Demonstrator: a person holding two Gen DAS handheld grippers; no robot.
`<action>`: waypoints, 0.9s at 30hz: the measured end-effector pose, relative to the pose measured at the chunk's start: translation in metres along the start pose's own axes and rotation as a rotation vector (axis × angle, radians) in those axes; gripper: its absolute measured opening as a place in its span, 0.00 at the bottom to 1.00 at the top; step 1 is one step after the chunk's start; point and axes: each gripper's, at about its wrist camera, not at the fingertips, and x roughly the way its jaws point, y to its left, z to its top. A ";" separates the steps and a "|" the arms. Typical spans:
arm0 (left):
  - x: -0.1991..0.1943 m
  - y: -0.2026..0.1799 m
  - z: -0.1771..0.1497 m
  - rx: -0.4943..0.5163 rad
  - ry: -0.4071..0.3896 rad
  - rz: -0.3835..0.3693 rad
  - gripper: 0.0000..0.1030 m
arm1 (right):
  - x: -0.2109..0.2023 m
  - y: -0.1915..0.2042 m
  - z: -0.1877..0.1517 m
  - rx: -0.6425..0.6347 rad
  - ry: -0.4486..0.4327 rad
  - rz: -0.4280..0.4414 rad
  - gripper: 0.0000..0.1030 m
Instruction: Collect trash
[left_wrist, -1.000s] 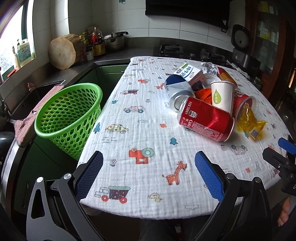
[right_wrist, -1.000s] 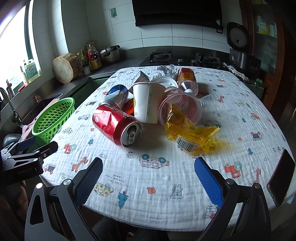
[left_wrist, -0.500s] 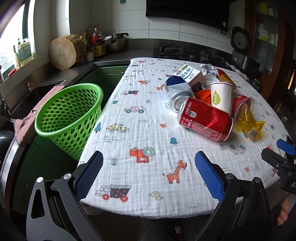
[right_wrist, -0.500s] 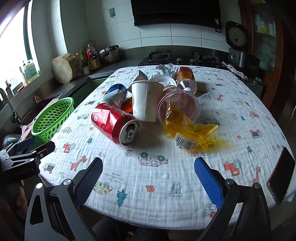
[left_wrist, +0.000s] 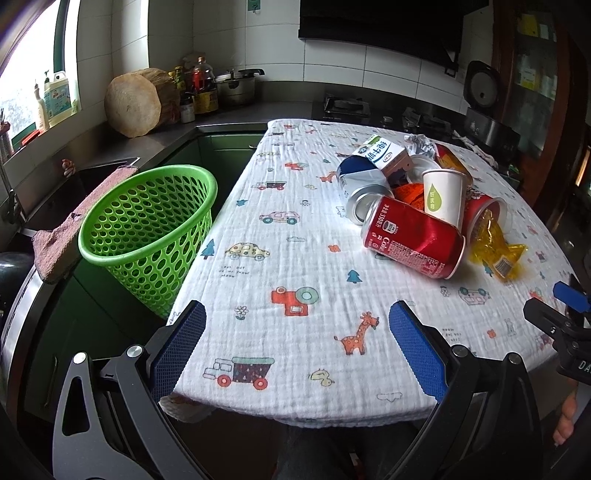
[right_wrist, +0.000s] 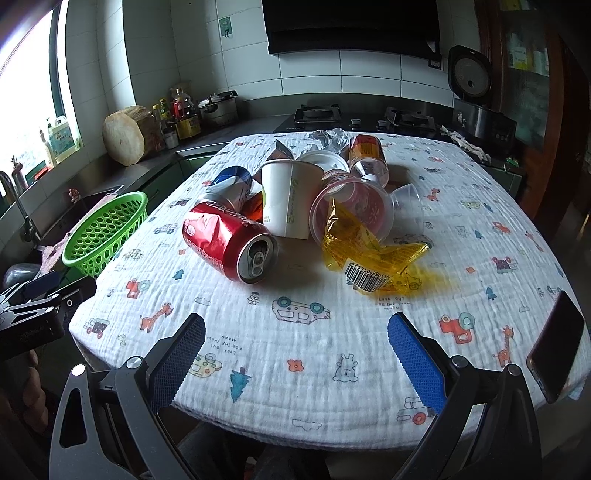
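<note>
- Kitchen counters and a stove run behind a table (left_wrist: 295, 236) covered in a white cloth printed with cars and animals.
- Left gripper (left_wrist: 297, 343) hovers at the near edge, blue pads spread wide, holding nothing.
- Right gripper (right_wrist: 295, 347) hovers likewise, fingers parted and empty.
- Trash lies piled toward the far right: a dented red can (right_wrist: 231, 245) on its side, a white paper cup (right_wrist: 290, 199) upright behind it, a yellow wrapper (right_wrist: 369, 258) spilling from a tipped clear cup (right_wrist: 354, 210).
- A green basket (left_wrist: 147, 232) stands just beside the table's left edge.
- A dark phone (right_wrist: 557, 345) rests at the near right corner.
</note>
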 end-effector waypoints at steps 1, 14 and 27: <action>-0.001 0.001 0.000 -0.005 -0.002 -0.001 0.95 | -0.001 0.000 0.000 -0.002 0.000 -0.001 0.93; 0.003 0.008 0.005 -0.026 0.004 -0.008 0.95 | 0.006 -0.007 0.004 0.004 0.008 -0.007 0.93; 0.025 0.009 0.018 -0.024 0.031 -0.005 0.95 | 0.020 -0.033 0.025 0.003 0.007 -0.025 0.93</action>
